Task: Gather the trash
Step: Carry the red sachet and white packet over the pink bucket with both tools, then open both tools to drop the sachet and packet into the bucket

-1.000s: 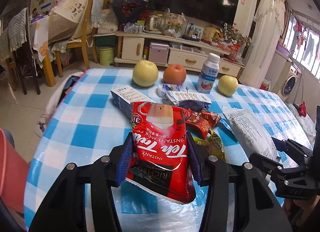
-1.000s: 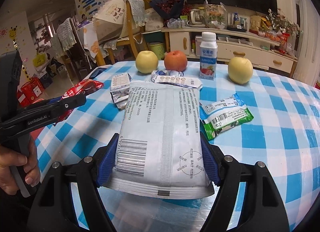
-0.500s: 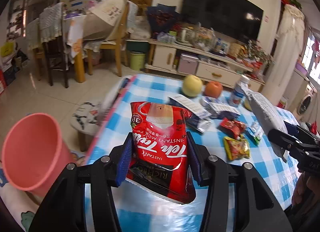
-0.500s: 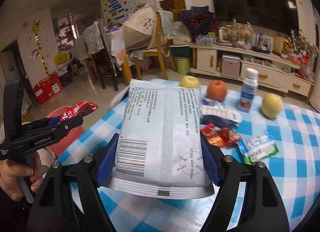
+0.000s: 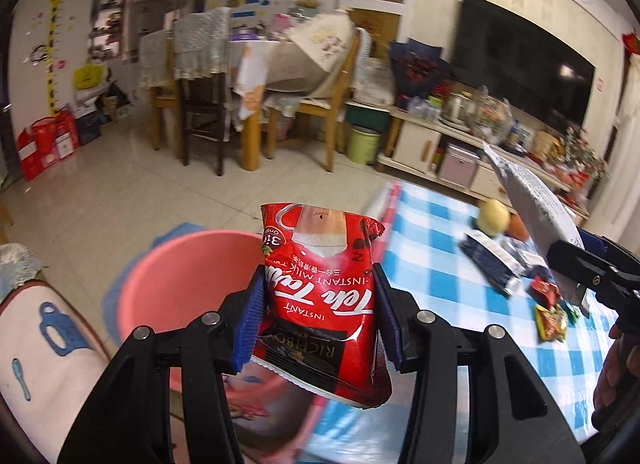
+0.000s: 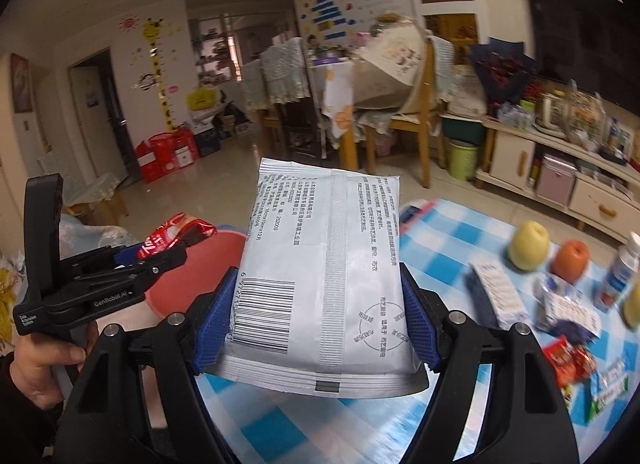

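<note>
We clamp the red tea packet point(image 5: 324, 296) in the left gripper point(image 5: 318, 318), lower centre, over the pink bin point(image 5: 188, 284) for dropping. Right gripper point(image 6: 316, 328) pinches the white pouch point(image 6: 324, 276), centre frame, queued next.

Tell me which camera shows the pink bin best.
Left wrist: the pink bin shows its open rim and inside beyond the red packet. Right wrist shows only a sliver of bin, behind the left gripper and white packet.

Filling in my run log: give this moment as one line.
left gripper: shut on red tea packet | right gripper: shut on white pouch | pink bin: beside table
</note>
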Available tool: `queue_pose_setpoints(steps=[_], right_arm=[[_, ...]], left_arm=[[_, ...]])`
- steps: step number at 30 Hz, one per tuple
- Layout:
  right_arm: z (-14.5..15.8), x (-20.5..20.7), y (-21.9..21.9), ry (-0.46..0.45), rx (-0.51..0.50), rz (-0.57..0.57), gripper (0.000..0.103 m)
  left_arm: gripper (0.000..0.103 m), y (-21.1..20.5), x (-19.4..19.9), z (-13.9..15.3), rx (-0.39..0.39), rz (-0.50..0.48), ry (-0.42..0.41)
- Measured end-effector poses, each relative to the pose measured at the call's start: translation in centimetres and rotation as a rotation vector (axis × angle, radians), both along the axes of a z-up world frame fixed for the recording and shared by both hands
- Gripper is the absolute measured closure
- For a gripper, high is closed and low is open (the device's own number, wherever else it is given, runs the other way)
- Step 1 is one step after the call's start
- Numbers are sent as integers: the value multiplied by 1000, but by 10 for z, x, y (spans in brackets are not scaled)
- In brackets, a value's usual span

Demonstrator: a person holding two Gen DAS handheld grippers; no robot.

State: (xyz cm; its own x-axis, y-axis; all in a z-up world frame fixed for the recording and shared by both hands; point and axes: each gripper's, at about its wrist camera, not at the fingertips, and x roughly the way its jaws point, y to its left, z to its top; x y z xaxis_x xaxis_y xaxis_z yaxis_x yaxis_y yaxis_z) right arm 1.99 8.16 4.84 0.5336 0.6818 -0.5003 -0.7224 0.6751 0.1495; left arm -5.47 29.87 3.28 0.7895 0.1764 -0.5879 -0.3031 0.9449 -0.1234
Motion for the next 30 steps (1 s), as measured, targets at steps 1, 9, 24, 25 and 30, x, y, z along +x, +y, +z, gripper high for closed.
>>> queue_pose_setpoints(steps=[1,9,24,25,30], right_arm=[[2,-1,12,1,3,17,27],[10,-1,85,13,12,96,27],[-1,11,165,56,-3,159,27],[-1,11,169,57,-4,162,27],[-4,16,183,68,-1,183,27]], left_arm=[[52,7,-2,2,6,12,-2],[52,52,-9,13,21,84,-30],[52,112,8,-3,-1,150,-8],[52,115,9,-3,-1,153,-7],[52,124,10,-7,0,168,-2]])
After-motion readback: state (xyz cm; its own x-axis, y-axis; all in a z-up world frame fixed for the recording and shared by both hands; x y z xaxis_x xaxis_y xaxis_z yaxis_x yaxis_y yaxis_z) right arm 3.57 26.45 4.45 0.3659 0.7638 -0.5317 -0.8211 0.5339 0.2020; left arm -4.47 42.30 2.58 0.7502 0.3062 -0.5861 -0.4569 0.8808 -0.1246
